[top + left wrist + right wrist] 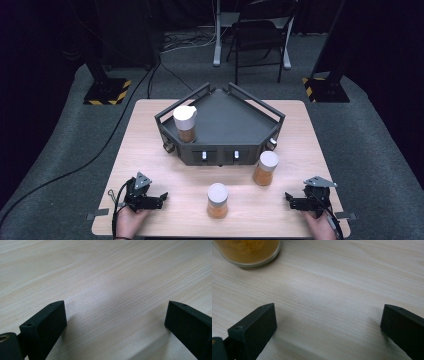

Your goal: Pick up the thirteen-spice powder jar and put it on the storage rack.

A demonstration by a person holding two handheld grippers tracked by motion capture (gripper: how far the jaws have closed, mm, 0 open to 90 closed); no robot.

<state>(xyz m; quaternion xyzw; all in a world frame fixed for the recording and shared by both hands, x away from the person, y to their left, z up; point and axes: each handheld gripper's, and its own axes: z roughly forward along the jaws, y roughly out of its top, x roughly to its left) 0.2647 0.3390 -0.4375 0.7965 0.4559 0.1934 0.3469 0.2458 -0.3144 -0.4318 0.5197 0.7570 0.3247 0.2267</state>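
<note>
Standing at lower centre of the high view was the nearest jar (pixel 218 200), white-capped and filled with orange powder, upright on the pale wooden desk (pixel 150 145) between the two claws and touched by neither. A second jar (pixel 265 168) of the same kind stood upright up and to the right of it, just in front of the dark tray's right corner. A third jar (pixel 185 123) stood inside the dark grey tray (pixel 235 120), against its left wall, in the middle of the frame.

And the left claw (pixel 161 198) lay at lower left, gripped by a hand (pixel 131 220) coming up from the bottom edge, its jaws pointed right toward the nearest jar but well apart from it. In the left gripper view that left claw (pixel 115 320) was spread wide, bare wood grain between its jaws. The right claw (pixel 291 200) mirrored it at lower right, pointed left, its cable trailing toward the bottom edge. In the right gripper view the right claw (pixel 328 323) was spread just as wide over bare desk, with the glass base of a jar (pixel 247 251) at the upper left of that frame, clear of the jaws.

Beyond the desk, grey carpet (pixel 380 150), a black cable (pixel 75 167) and a chair (pixel 260 35) at top.
</note>
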